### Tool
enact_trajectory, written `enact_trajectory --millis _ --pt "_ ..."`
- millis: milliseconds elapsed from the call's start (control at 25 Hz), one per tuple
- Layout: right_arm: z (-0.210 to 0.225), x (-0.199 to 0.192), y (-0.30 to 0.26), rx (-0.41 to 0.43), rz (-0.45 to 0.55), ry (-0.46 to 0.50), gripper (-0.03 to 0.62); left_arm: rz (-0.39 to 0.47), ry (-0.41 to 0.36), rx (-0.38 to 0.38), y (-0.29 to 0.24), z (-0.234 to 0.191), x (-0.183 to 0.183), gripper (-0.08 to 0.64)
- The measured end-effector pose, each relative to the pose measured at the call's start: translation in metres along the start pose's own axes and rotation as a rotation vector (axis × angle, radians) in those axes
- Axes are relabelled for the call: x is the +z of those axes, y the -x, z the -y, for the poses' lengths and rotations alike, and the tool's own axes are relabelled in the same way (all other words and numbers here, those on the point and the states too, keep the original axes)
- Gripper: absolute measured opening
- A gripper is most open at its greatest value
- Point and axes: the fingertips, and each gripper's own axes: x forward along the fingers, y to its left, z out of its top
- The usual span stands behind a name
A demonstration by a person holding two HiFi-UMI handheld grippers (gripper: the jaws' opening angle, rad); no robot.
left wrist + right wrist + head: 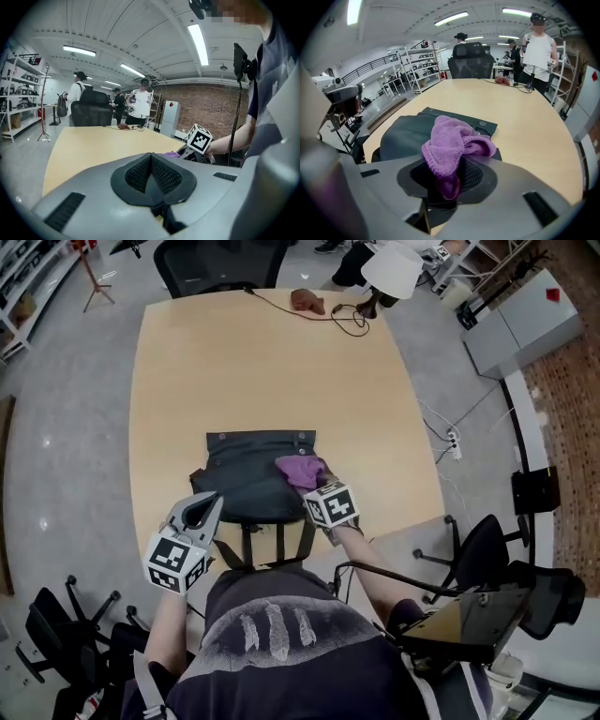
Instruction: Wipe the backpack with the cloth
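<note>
The purple cloth (457, 143) is clamped in the right hand-held gripper (453, 171) and rested on the dark backpack (246, 479), which is laid flat on the counter (262, 362). The left hand-held gripper (151, 161) is seen closed and empty, just beside the backpack's near left corner.

We are in an open lab or workshop space. Metal shelving racks (419, 65) loaded with gear line the far left, and a brick wall (206, 105) closes the right. Strip lights (198, 42) run overhead. Office chairs (220, 263) stand around a large wooden table (234, 362), with people (538, 44) at its far end.
</note>
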Motion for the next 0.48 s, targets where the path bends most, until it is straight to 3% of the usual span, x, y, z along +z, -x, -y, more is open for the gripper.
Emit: enact_trajectory --millis 200,320,480 --pt "-0.015 0.003 0.01 0.001 -0.035 0.063 0.104 0.035 -0.034 -0.008 0.0 0.002 0.017 0.008" --pt "-0.046 0.009 -0.002 0.082 -0.052 0.039 0.104 0.041 -0.011 -0.003 0.003 -0.012 0.012 0.008" --pt "-0.087 0.014 -0.021 0.153 -0.092 0.125 0.104 0.032 0.025 0.021 0.012 -0.029 0.0 0.008"
